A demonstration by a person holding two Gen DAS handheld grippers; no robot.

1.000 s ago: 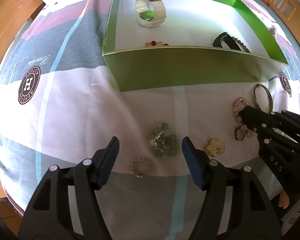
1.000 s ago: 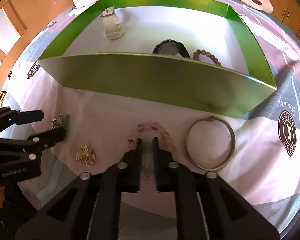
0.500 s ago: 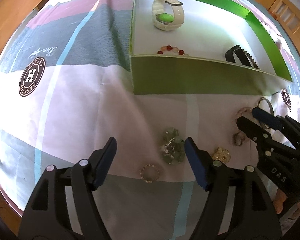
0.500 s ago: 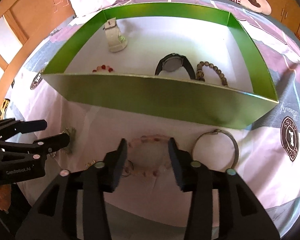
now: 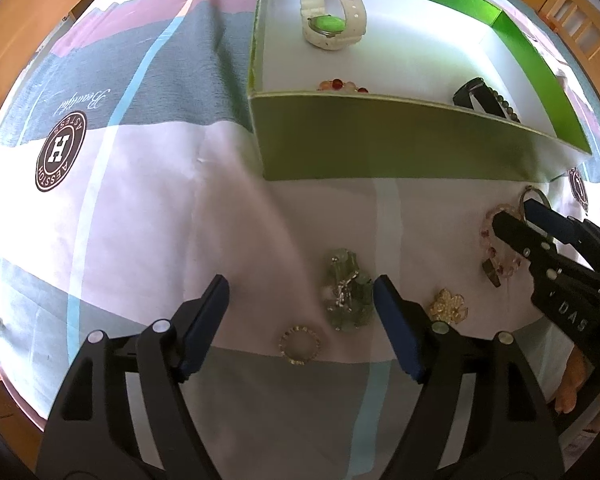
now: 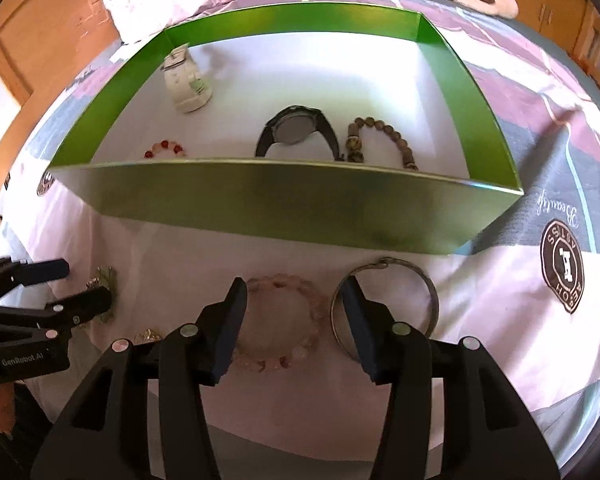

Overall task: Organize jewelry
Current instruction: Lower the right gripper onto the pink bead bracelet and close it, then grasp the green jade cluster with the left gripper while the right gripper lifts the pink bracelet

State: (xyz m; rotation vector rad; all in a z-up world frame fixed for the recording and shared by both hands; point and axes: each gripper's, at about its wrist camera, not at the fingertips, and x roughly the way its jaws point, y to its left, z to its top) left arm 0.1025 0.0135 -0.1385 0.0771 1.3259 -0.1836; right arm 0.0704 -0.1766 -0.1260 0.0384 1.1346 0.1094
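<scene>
Pick-up step, both hands, w/ several pieces not yet boxed. The left gripper [image 5: 300, 304] hangs over the pale bedspread [image 5: 140, 208], jaws opening and nothing pinched — the green stone cluster [image 5: 346, 300] lies between the pads, just beside the right-hand one, and a small beaded ring [image 5: 299, 345] sits nearer the camera. The right gripper [image 6: 294, 316] stands released, about half spread, straddling the pink bead bracelet [image 6: 280, 320], pads not touching it; a metal bangle [image 6: 384, 308] lies just beside, partly under one finger.

The green box [image 6: 260, 208] already holds a white watch [image 6: 186, 84], black watch [image 6: 296, 130], brown bead bracelet [image 6: 380, 136] and red-and-pink bead bracelet [image 6: 165, 149]. A gold flower brooch [image 5: 447, 306] is also outside.

Next, prob.: lower each gripper, centre on its piece, pinch w/o catching cloth — then lift over the box's near wall.
</scene>
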